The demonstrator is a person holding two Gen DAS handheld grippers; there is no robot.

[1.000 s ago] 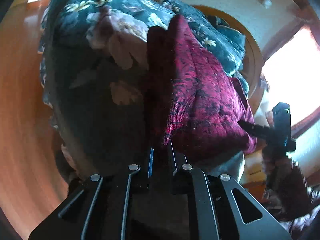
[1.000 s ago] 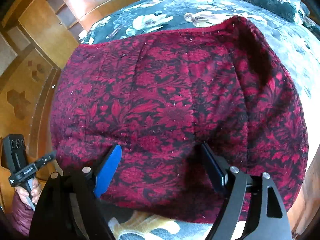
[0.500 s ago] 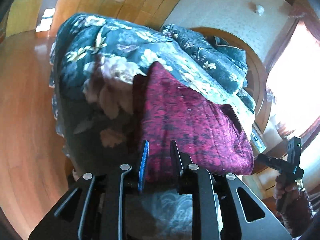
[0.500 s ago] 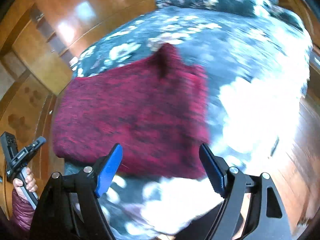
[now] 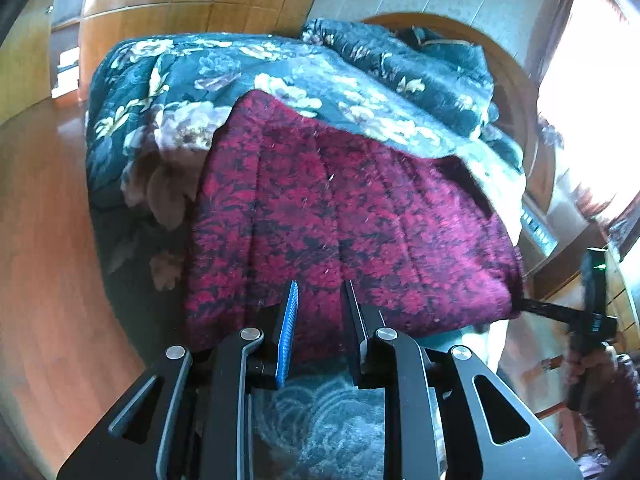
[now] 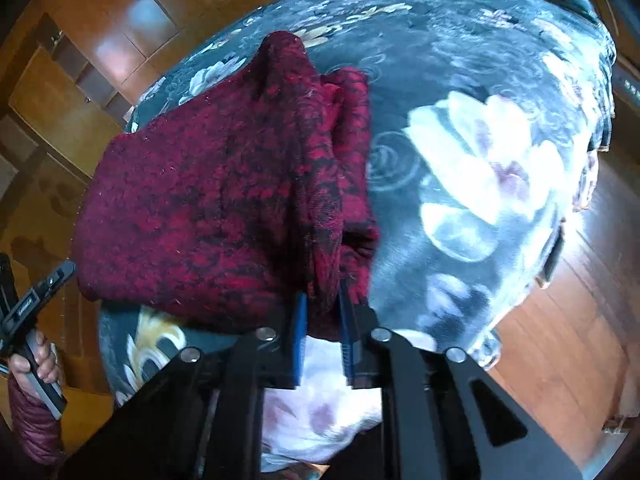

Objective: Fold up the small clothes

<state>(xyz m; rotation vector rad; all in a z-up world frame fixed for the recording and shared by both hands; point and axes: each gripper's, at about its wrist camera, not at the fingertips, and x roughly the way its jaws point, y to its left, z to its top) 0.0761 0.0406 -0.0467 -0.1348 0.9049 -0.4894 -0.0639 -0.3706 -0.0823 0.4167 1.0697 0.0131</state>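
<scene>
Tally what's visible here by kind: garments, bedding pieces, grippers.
Red patterned garment: 1
Floral bedspread: 1
Floral pillow: 1
Grippers: 2, left gripper and right gripper
Total: 5

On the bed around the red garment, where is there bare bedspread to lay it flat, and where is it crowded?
Free: the broad floral bedspread between the red garment and the bed's far edge by the wood floor. Crowded: the near edge, where the right tool pinches bunched folds, and the head end with the heaped quilt.
</scene>
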